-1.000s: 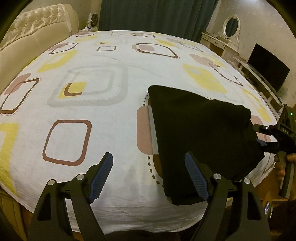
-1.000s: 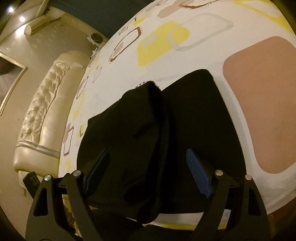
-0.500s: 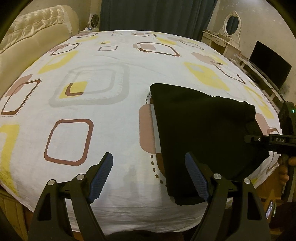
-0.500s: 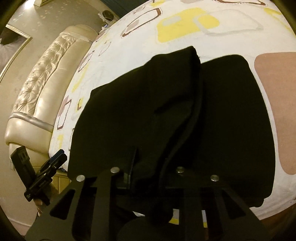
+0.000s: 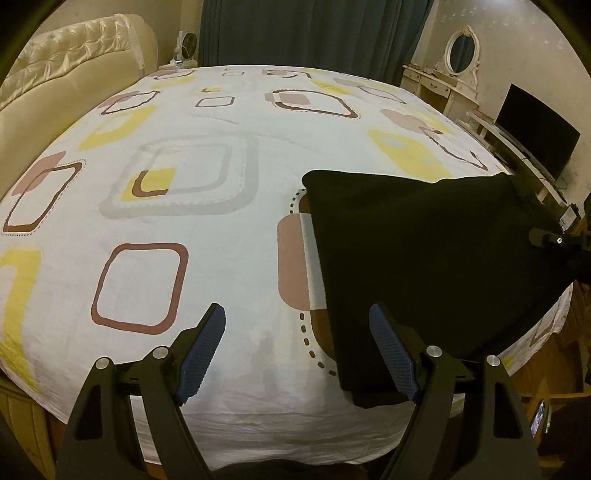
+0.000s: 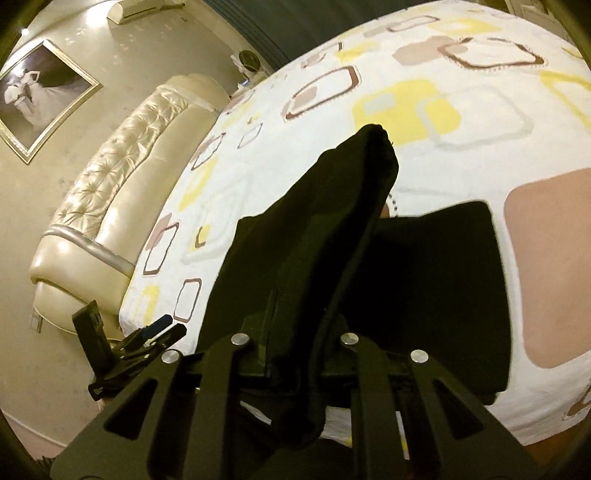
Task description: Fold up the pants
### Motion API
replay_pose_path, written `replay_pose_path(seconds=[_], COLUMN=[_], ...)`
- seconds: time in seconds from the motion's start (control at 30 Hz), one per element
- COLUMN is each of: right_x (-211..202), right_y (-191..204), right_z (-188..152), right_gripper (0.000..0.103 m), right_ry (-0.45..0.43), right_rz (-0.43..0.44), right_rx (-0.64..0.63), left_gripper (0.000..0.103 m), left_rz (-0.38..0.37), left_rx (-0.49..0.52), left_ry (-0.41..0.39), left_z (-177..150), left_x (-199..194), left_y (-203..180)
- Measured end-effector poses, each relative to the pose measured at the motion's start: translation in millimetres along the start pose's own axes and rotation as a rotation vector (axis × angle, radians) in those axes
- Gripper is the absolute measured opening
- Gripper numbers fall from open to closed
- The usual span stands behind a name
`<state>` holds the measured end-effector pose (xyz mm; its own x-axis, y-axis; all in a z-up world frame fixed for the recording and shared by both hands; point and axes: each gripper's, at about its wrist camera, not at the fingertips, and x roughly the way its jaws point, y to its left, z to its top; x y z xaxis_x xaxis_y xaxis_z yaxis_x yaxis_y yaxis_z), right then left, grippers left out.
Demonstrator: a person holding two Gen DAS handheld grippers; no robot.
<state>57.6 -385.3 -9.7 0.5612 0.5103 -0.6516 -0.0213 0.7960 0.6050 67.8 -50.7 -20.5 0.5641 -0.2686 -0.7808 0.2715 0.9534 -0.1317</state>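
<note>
Right claw [image 6: 295, 354] closing on pants [image 6: 314, 229]

We see a bed [image 5: 221, 229] under a white sheet printed with yellow and brown squares, its cream tufted headboard [image 5: 70, 62] along one edge. Beyond its far edge hang dark curtains [image 5: 314, 33]; a mirrored dresser [image 5: 448, 81] and television [image 5: 535, 138] stand near the far corner.
</note>
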Motion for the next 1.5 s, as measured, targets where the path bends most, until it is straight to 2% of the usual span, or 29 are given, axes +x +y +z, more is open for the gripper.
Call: replay_pose_path(seconds=[0.27,0.67,1.0,1.17,1.37,1.5], right_x=[-14,1,16,20,19,12], right_y=[-28,-88,-110,-118,-125,-127], right_z=[2,-11,-16,-17,-18,-19], right_gripper=[0.014,0.014,0.015,0.015,0.015,0.016], right_ry=[-0.03,-0.009,0.012,0.013,0.011,-0.008], right_rz=[-0.03,-0.09,-0.072,-0.034,0.008,0.005], right_rx=[0.044,0.153,0.199,0.236,0.278,0.286], left_gripper=[0.079,0.079,0.079,0.079,0.079,0.079], left_rz=[-0.001,-0.003,-0.004,-0.004,-0.005,-0.008], left_rx=[0.01,0.022,0.027,0.027,0.028,0.035], left_ry=[0.001,0.009,0.014,0.014,0.016,0.014], left_z=[-1,-2,-3,-3,-3,-5], left_x=[0,3,5,5,5,5], left_y=[-2,-5,-7,-7,-8,-10])
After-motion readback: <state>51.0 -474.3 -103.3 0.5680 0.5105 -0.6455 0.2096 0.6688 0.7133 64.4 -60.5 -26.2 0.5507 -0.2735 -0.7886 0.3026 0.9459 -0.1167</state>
